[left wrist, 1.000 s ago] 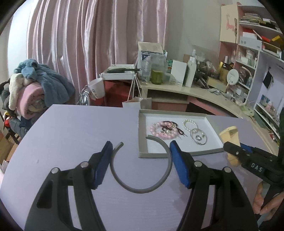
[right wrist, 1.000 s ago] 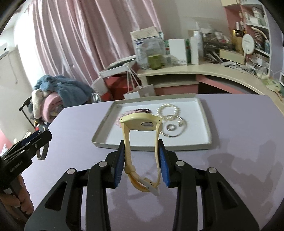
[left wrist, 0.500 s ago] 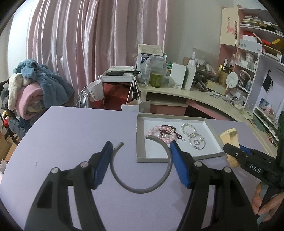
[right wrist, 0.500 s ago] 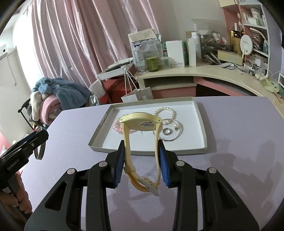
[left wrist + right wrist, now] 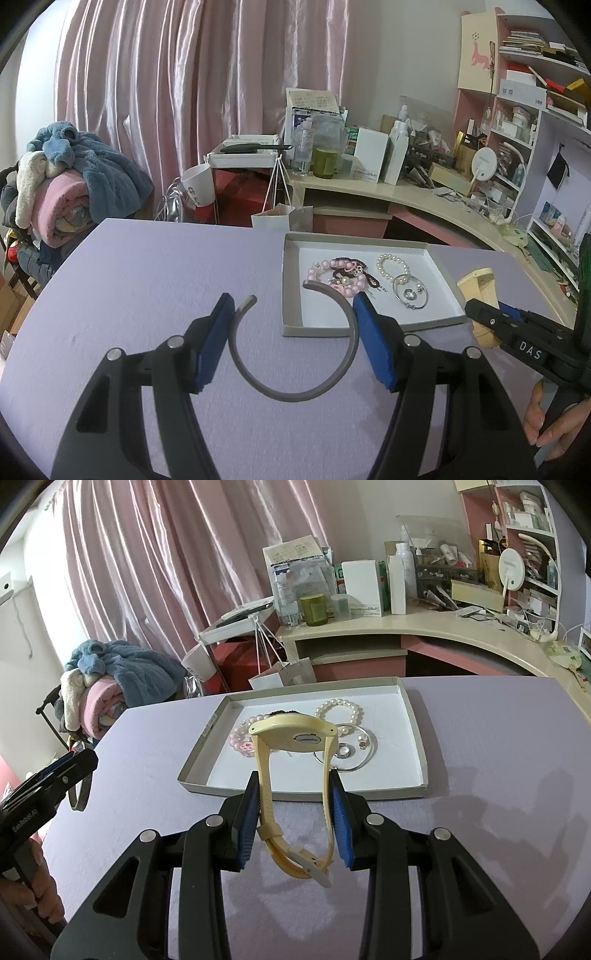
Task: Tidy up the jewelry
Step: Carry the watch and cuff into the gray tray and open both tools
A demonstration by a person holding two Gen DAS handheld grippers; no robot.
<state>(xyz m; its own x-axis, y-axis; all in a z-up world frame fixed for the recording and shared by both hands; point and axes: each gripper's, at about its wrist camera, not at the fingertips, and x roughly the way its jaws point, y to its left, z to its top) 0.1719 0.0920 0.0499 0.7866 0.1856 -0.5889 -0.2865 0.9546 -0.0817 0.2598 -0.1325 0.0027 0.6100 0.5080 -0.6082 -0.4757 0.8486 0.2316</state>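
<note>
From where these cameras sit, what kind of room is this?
Most likely a bedroom or dressing corner of a home: long pink satin curtains hang behind, a curved cream desk is crowded with bottles and boxes, and folded blue and pink blankets are heaped beside the lilac table.

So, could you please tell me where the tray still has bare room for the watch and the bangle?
The tray has bare floor along its near wall, in front of the silver hoop, and down its right side. Its left-centre is crowded: pink beads, dark cord bracelet, pearl bracelet.
</note>
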